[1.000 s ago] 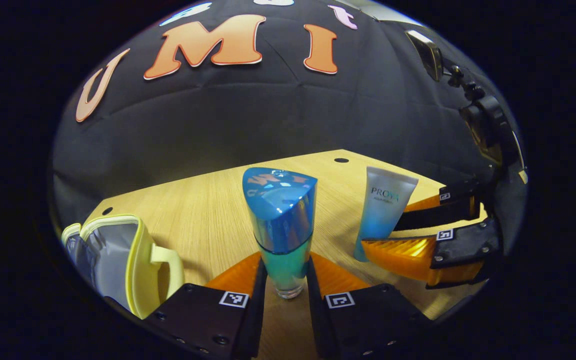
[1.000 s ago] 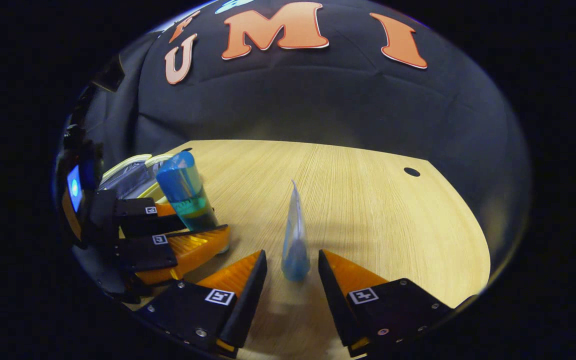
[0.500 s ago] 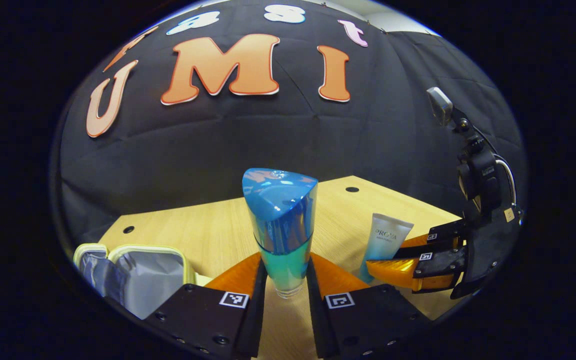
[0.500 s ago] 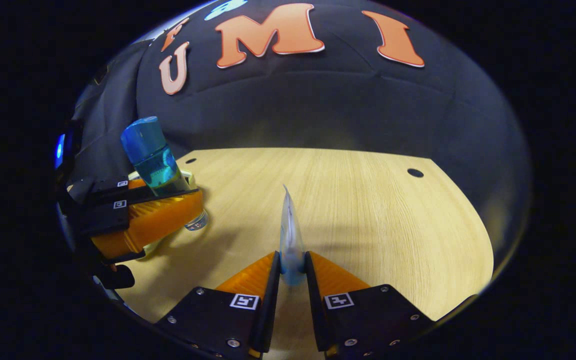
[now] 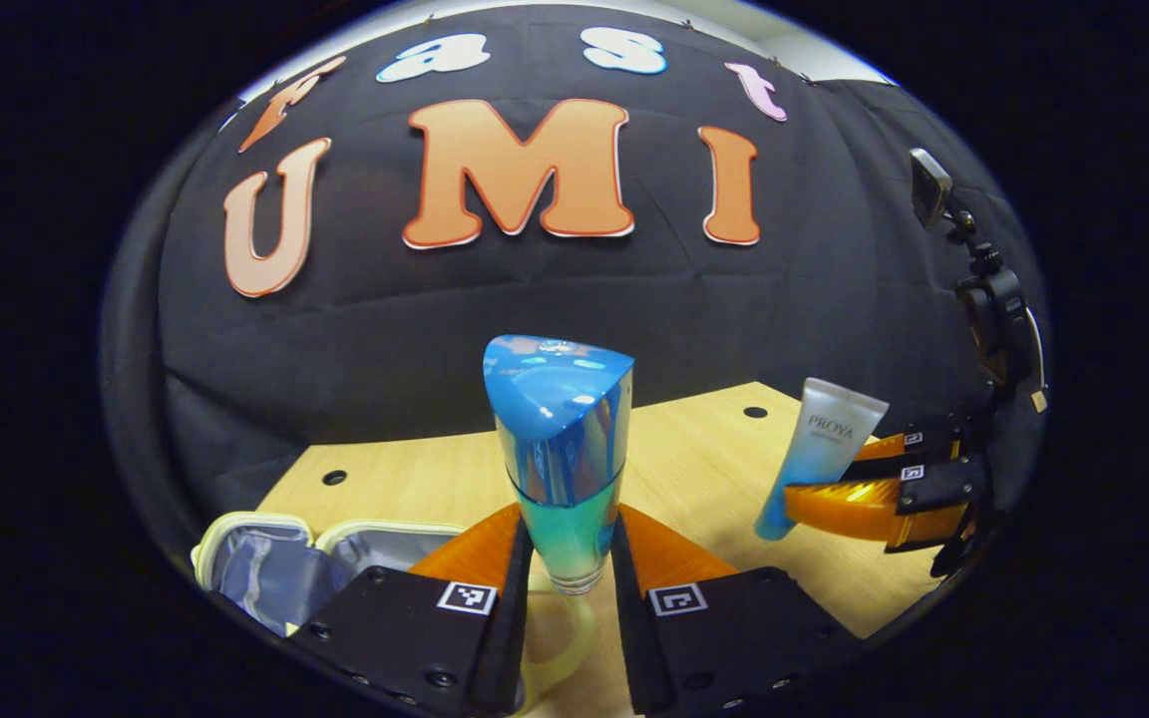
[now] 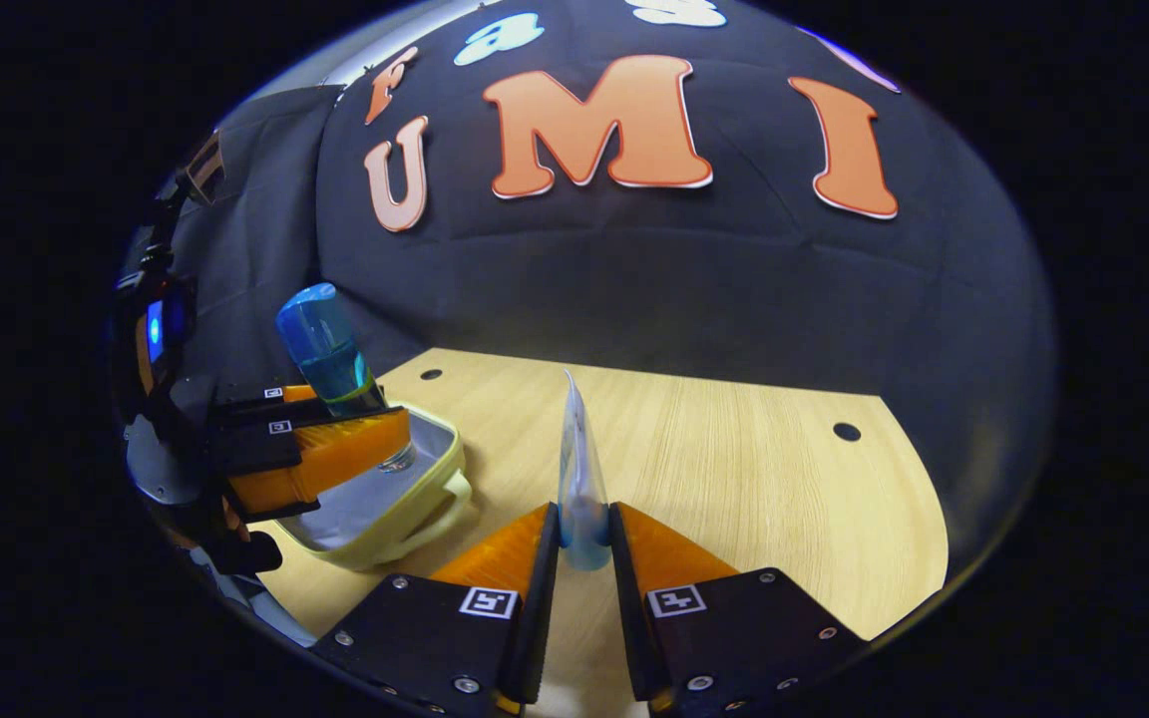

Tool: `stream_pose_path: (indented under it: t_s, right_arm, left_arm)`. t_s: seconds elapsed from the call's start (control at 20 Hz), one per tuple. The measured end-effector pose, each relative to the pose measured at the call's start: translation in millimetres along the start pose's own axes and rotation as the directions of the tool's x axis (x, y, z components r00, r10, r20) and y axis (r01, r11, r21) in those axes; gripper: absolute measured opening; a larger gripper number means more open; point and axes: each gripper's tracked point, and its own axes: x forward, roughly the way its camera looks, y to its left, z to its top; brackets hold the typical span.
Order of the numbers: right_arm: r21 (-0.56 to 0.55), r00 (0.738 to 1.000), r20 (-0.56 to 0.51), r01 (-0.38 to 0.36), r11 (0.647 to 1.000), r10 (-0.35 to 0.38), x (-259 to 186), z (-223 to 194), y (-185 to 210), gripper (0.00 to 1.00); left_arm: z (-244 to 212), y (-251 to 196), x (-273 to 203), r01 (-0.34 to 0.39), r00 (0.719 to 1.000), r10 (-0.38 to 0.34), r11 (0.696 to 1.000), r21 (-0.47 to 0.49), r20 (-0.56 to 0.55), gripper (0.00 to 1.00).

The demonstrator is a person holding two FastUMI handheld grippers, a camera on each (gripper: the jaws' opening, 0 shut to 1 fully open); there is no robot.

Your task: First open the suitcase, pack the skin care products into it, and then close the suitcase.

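The left gripper (image 5: 570,558) is closed on the bottle (image 5: 560,449), both fingers pressing its lower, narrower part; the bottle stands upright, long axis vertical, blue cap up. Just below and behind it lies the open case (image 5: 265,563), its pale lining showing. In the right gripper view the same bottle (image 6: 333,359) hangs over the case (image 6: 385,504), its clear base above the lining.

The right gripper (image 6: 584,538) is closed on the tube (image 6: 579,474), pinching it near its cap end; the tube stands upright, crimped end pointing up, its flat face edge-on to this camera. In the left gripper view the tube (image 5: 819,454) leans slightly, held above the table (image 5: 694,469) and well apart from the case.

Risks, as I judge them: the bottle is gripped low and is top-heavy, so it could pivot in the fingers when tilted to lie down. Dropped upright, it would likely topple or stop the case closing. The soft tube may slip or bend. Both grippers heading for one small case could collide.
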Motion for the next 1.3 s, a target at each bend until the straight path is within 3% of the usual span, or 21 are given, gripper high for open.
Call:
stream_pose_path:
  t_s: [0.3, 0.55, 1.0, 1.3]
  right_arm:
    - [-0.011, 0.997, 0.041, -0.059, 0.998, 0.06, -4.8, 29.0, 41.2, 0.33]
    - [-0.032, 0.989, 0.041, -0.139, 0.99, 0.141, 9.5, 36.0, 95.7, 0.33]
    - [-0.039, 0.979, -0.02, -0.206, 0.978, 0.205, 25.2, 12.9, 163.1, 0.34]
    - [-0.001, 0.971, -0.06, -0.233, 0.972, 0.232, 33.9, -2.7, 192.6, 0.33]
  left_arm:
    - [11.6, 65.7, -27.4, -0.103, 0.995, 0.103, 0.995, 0.007, 0.0, 0.41]
    - [-11.5, 118.0, -46.3, -0.162, 0.985, 0.162, 0.987, 0.013, -0.061, 0.41]
    - [-81.9, 168.9, -55.4, -0.139, 0.961, 0.132, 0.99, -0.015, -0.244, 0.41]
    - [-134.5, 181.5, -42.6, -0.091, 0.916, 0.076, 0.996, -0.019, -0.393, 0.41]
